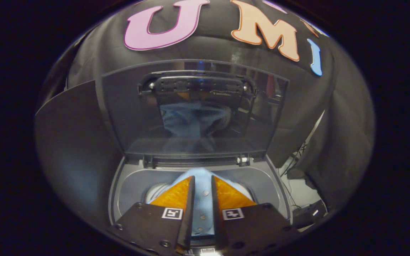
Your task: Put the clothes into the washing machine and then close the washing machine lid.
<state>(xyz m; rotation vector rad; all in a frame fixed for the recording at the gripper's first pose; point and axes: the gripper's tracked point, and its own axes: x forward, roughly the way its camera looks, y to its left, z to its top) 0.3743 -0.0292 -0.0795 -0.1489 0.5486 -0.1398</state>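
A grey top-loading washing machine (133, 192) stands right below me with its glass lid (194, 110) raised upright behind the opening. A light blue garment with small buttons (202, 199) is pinched between my two fingers and hangs over the drum opening (157, 190). My gripper (202, 179) is shut on this cloth, its tips just above the drum's rear rim. The lid's glass mirrors the blue cloth. How deep the garment reaches into the drum is hidden by my fingers.
A dark panel (73, 142) stands to the left of the machine. Black cloth walls close in behind and to the right. Cables and a dark box (306, 213) lie on the pale floor right of the machine.
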